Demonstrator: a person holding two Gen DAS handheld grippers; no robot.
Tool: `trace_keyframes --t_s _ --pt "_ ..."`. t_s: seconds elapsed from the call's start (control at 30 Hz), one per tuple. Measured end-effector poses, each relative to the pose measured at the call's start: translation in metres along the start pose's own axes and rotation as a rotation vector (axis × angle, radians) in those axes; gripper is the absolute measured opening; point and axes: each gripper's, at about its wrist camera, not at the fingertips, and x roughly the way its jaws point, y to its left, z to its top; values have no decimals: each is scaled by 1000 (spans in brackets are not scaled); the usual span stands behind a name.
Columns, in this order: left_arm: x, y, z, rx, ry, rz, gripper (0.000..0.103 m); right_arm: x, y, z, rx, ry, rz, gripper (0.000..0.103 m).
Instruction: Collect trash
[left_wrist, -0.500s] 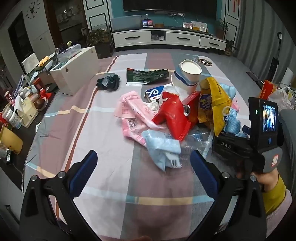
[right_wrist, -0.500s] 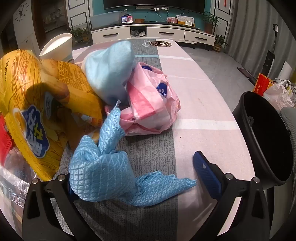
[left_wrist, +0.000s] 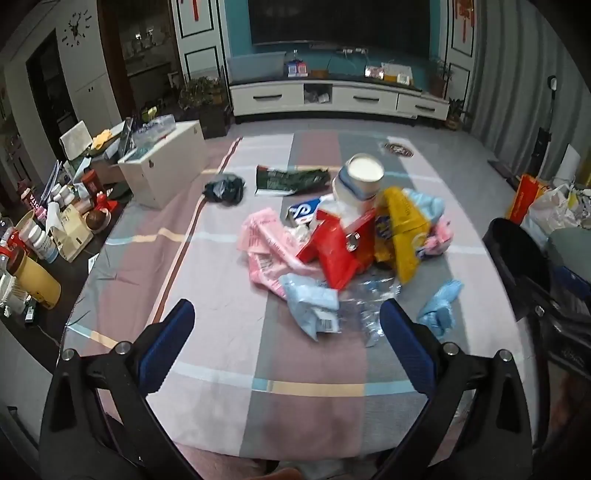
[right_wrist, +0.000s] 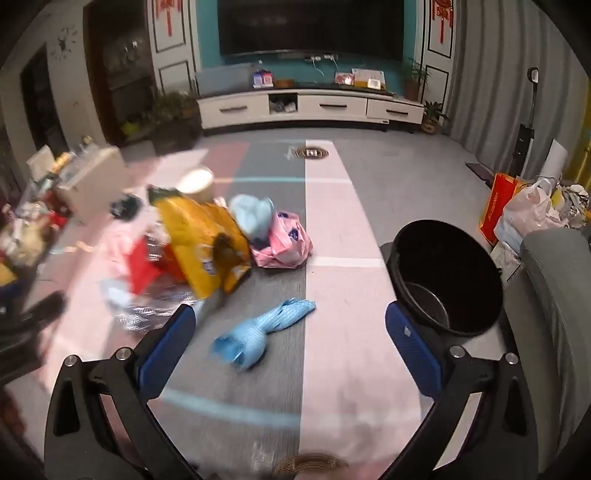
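A pile of trash lies on the striped cloth: a yellow snack bag (left_wrist: 402, 236) (right_wrist: 207, 240), a red wrapper (left_wrist: 332, 247), pink paper (left_wrist: 266, 243), a light blue packet (left_wrist: 314, 306), a pink bag (right_wrist: 288, 243), a paper cup (left_wrist: 362, 177) and clear plastic (left_wrist: 369, 295). A blue mesh cloth (right_wrist: 258, 328) (left_wrist: 441, 306) lies apart, near the black bin (right_wrist: 447, 273) (left_wrist: 517, 258). My left gripper (left_wrist: 286, 347) is open and empty, above the table short of the pile. My right gripper (right_wrist: 288, 343) is open and empty, just behind the blue cloth.
A green wrapper (left_wrist: 291, 179) and a dark crumpled bag (left_wrist: 223, 188) lie farther back. A white box (left_wrist: 162, 170) and bottles and clutter (left_wrist: 40, 236) stand at the left. Shopping bags (right_wrist: 524, 214) sit on the floor right. A TV cabinet (right_wrist: 310, 107) is behind.
Both grippers have pulled back and up from the pile. The right gripper, which was low around the blue mesh cloth, is now farther from it; the cloth stays on the table.
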Motion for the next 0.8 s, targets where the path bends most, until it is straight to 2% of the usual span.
trace_keyframes --t_s 0.07,0.33,0.8 --pt "-8 -5 2 2 -10 1 100 -17 4 -5 5 -9 -2 100" --pt "-26 -9 -6 25 -15 -13 100 -26 12 -22 -2 -11 29 100" --pt "-36 -15 -8 54 -32 -14 100 -34 12 -18 -2 -36 28 100"
